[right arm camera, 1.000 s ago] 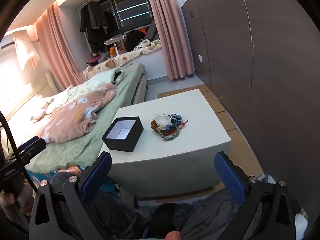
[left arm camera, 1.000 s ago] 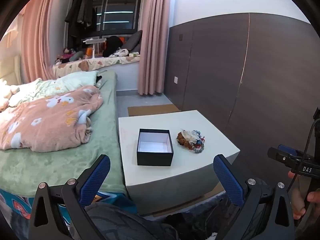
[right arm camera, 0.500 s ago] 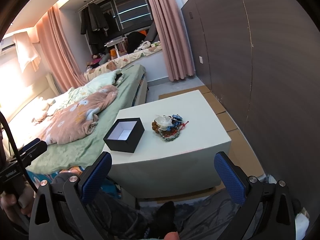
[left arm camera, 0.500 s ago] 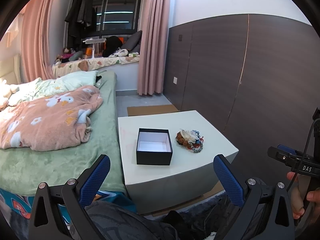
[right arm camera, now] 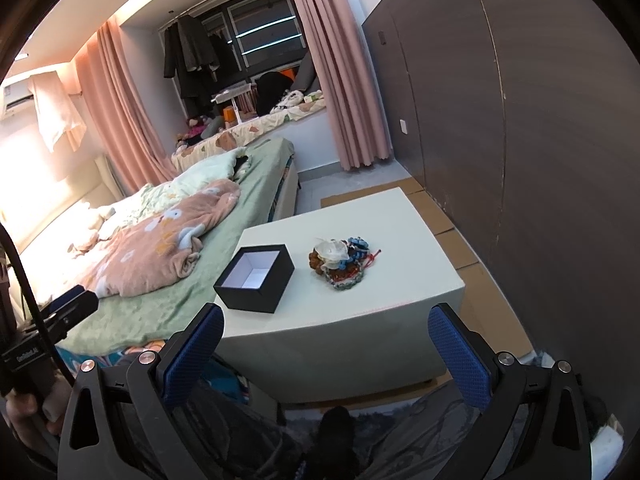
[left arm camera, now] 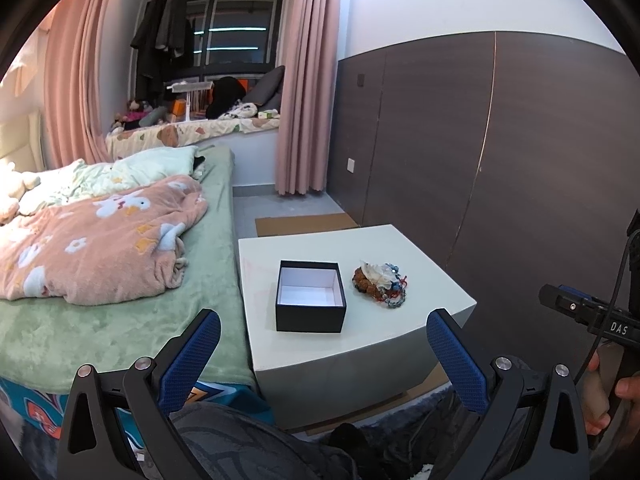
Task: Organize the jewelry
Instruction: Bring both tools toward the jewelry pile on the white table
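A black box (left arm camera: 310, 296) with a white, empty inside stands open on a white low table (left arm camera: 424, 312). A heap of jewelry (left arm camera: 379, 282), with brown beads, a white piece and red and blue strands, lies to the right of the box. Both show in the right wrist view too: the box (right arm camera: 256, 276) and the jewelry (right arm camera: 338, 263). My left gripper (left arm camera: 320, 344) is open and empty, held well short of the table's near edge. My right gripper (right arm camera: 325, 340) is open and empty, also short of the table (right arm camera: 400, 280).
A bed (left arm camera: 100, 312) with a green sheet and a pink flowered blanket (left arm camera: 92, 240) runs along the table's left side. A dark panelled wall (left arm camera: 480, 160) stands to the right. Cardboard sheets (right arm camera: 452, 232) lie on the floor around the table. My knees are below the grippers.
Both views have shifted only slightly; the box and jewelry sit a little nearer in the frames. Both grippers stay open and empty.
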Demonstrator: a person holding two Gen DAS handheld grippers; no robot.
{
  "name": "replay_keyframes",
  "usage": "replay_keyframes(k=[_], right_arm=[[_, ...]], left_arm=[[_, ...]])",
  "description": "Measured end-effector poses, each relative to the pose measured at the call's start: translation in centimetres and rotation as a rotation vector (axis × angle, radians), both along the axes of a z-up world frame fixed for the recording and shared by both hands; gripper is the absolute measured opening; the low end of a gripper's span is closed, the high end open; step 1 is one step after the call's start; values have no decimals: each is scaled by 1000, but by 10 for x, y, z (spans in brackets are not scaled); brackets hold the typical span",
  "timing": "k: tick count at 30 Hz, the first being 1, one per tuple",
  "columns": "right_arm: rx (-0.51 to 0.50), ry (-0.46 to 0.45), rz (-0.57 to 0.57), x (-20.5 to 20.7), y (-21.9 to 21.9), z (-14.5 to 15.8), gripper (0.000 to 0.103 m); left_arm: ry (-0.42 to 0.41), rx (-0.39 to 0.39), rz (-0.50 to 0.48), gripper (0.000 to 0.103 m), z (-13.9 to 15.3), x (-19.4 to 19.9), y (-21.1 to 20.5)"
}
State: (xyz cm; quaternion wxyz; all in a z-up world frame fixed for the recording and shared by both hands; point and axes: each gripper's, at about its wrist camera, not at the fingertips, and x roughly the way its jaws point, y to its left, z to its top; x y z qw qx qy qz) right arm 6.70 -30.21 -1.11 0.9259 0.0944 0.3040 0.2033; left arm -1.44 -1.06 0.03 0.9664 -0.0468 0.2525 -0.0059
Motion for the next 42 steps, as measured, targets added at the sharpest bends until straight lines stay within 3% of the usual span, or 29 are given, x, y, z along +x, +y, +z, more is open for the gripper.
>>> replay_keyframes(k=[31, 42], right_arm=[[14, 9, -2, -3, 0, -2, 103], [14, 42, -13, 4, 2, -15, 103]], left_arm=[[1, 10, -19, 103, 3, 0, -6], [39, -3, -35, 103, -5, 23, -6]])
